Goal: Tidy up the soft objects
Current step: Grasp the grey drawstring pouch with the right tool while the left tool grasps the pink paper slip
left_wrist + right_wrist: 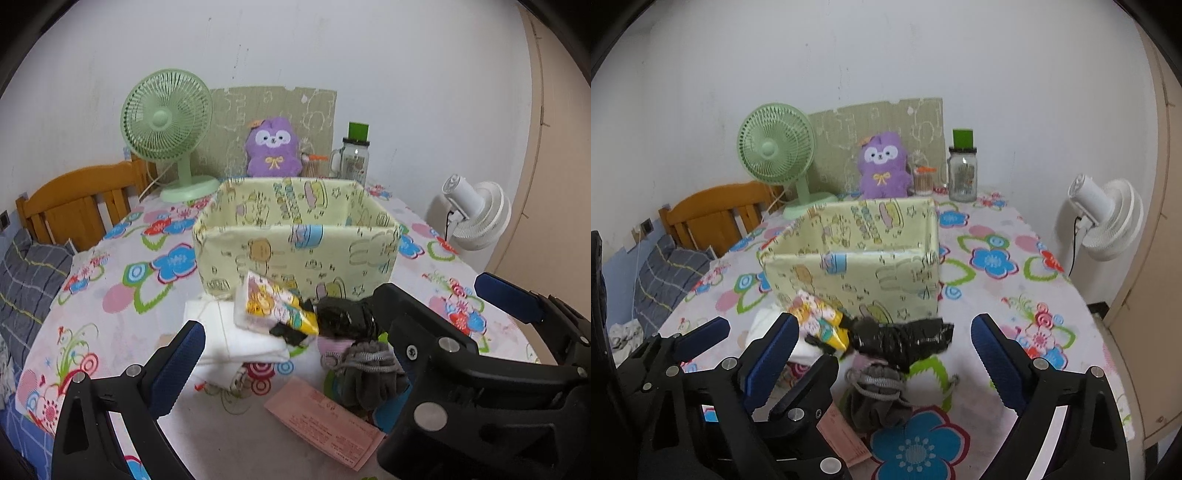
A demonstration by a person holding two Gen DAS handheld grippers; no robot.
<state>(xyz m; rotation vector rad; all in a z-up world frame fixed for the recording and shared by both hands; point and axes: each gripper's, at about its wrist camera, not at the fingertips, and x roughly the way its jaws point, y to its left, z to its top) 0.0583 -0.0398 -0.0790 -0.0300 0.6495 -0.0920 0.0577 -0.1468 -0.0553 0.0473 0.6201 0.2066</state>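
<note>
Left wrist view: left claw [295, 339] spread apart, empty; soft pile of white cloth [236, 339], tissue pack [273, 306], grey pouch [365, 373] lies at 6 o'clock of yellow fabric bin [295, 251]. Right wrist view: right claw [882, 354] apart around black bag [905, 339] on counter [1015, 295].

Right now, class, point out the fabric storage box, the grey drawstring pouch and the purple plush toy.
Fabric storage box [295, 254]: left wrist view, front wall.
Grey drawstring pouch [877, 400]: right wrist view, gathered body.
Purple plush toy [274, 147]: left wrist view, body below its face.
</note>
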